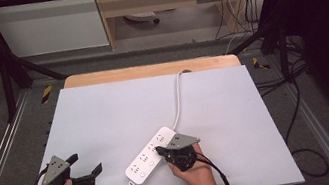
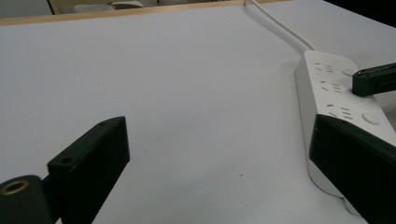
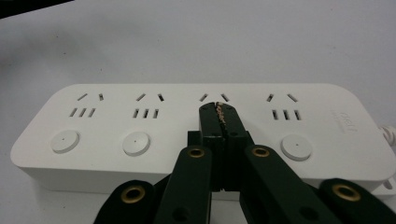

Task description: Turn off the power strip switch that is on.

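Two grippers are held over the white worktop (image 1: 105,112), near its front edge. The white power strip (image 1: 152,156) is laid slantwise near the middle of that edge, its cord (image 1: 177,101) led away to the far edge. The right gripper (image 3: 218,112) is seen with its fingers closed together, nothing between them, their tips set on top of the power strip at the third socket, where the third round button (image 3: 297,147) would otherwise show. The left gripper (image 1: 87,165) is held apart from the strip toward the front left corner, its fingers (image 2: 91,158) spread wide with nothing between them.
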`<state>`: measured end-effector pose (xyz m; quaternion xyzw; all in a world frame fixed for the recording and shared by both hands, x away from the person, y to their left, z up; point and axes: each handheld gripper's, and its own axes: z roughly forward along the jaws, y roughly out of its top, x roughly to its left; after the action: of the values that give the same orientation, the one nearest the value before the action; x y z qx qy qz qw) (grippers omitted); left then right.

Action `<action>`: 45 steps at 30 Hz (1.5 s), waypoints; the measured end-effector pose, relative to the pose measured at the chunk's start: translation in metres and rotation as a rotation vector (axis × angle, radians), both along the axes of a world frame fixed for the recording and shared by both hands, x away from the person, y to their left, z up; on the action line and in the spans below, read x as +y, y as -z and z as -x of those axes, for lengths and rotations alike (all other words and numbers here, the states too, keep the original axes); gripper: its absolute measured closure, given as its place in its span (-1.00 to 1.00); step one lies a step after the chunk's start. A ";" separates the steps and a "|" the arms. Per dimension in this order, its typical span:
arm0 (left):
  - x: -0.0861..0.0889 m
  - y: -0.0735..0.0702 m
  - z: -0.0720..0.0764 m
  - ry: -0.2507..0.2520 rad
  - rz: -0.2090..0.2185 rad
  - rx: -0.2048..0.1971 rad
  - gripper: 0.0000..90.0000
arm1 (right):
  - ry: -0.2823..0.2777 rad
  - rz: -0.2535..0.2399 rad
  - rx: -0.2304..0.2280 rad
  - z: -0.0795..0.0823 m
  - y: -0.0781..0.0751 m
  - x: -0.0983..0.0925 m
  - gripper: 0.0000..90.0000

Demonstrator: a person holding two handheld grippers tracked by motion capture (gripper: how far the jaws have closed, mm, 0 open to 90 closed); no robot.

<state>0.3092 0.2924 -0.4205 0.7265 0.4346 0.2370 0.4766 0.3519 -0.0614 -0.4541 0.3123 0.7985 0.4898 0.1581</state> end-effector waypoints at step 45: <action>0.002 0.003 -0.001 -0.025 -0.020 0.009 -0.89 | -0.009 -0.142 0.062 -0.016 -0.034 -0.007 -0.01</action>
<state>0.3106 0.2943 -0.4231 0.7267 0.4434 0.2440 0.4645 0.3674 -0.0683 -0.4199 0.3340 0.7677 0.5359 0.1088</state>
